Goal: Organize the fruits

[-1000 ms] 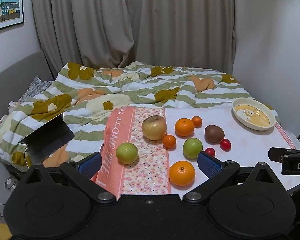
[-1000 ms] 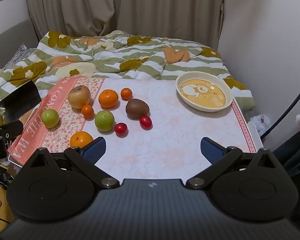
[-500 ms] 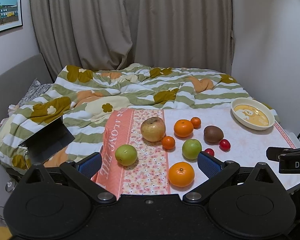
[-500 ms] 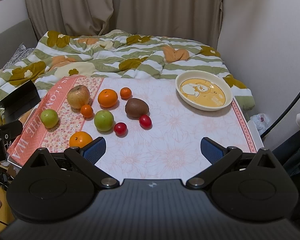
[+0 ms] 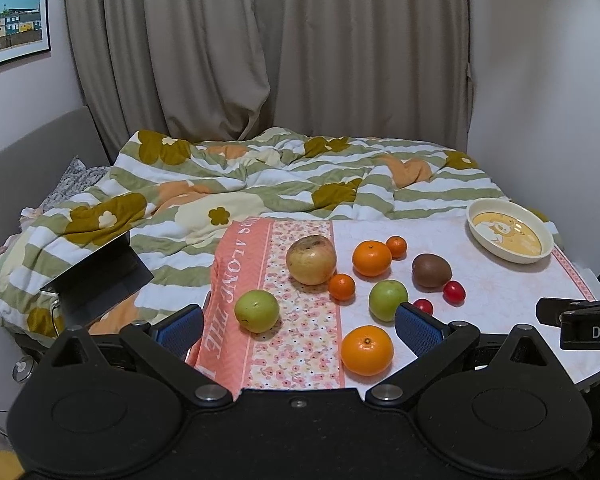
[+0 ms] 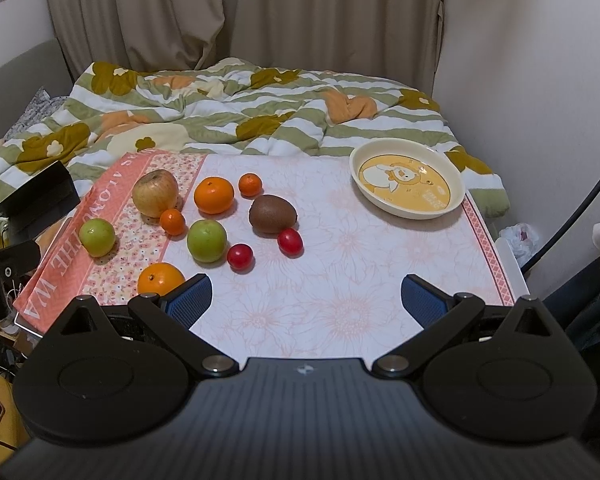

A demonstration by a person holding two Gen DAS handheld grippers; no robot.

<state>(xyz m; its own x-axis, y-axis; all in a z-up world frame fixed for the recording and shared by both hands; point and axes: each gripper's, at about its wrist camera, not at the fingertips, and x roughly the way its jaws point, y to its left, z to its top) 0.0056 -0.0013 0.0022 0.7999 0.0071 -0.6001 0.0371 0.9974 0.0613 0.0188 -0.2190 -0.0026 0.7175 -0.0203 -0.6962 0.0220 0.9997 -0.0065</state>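
Pre-grasp stage. Left gripper [image 5: 298, 322] and right gripper [image 6: 306, 298] hover spread, empty. 10 fruits [image 6: 206, 240] cluster left; dish [image 6: 408, 188], apparently empty, awaits first pick.

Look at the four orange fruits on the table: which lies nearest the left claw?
The big orange at the table's front edge, just ahead of the left claw; the other three sit farther back.
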